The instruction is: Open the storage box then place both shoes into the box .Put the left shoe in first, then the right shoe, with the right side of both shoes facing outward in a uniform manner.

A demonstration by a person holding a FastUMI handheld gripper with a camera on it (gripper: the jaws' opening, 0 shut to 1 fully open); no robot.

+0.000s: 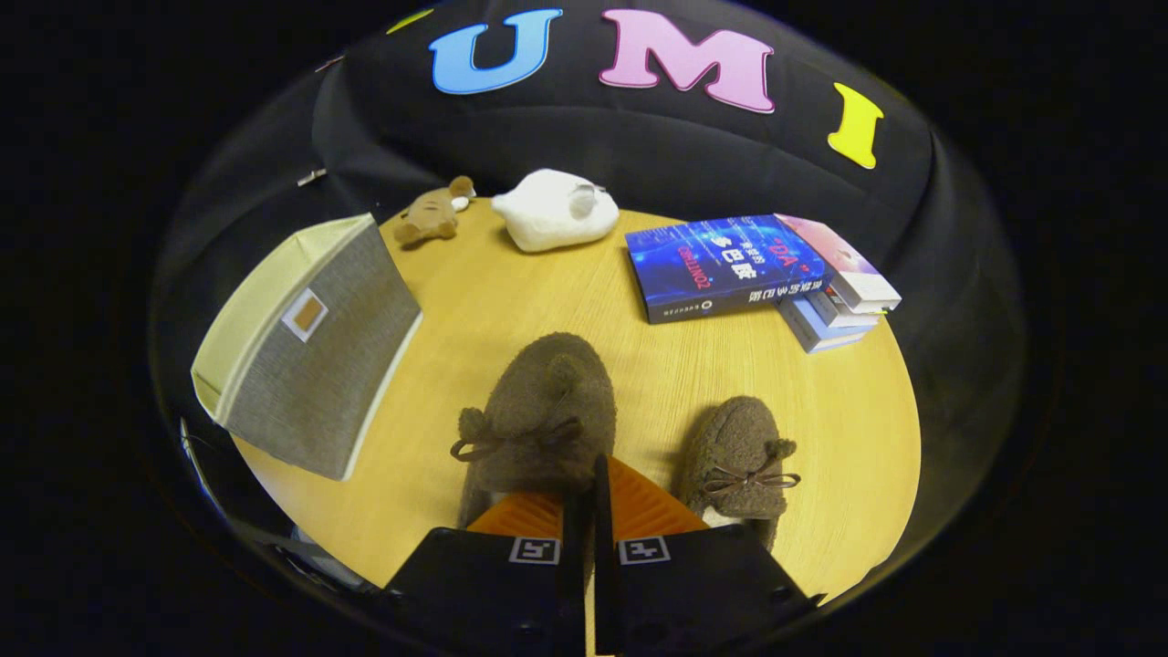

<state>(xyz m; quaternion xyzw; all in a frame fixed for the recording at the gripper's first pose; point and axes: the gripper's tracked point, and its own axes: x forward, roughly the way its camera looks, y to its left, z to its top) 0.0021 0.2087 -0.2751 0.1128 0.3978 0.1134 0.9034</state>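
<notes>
Storage box (306, 351): lid closed, lying well off beside my gripper (589, 488), fingers nearly together over the left shoe (543, 415)'s heel; whether they pinch it, I cannot tell. Right shoe (739, 456) alongside.

Cloth-walled booth, round wooden table (566, 301)

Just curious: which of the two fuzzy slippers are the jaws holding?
The slipper nearer the grey box. The jaws of the gripper look nearly shut at its heel; the other slipper lies apart, toward the books.
</notes>
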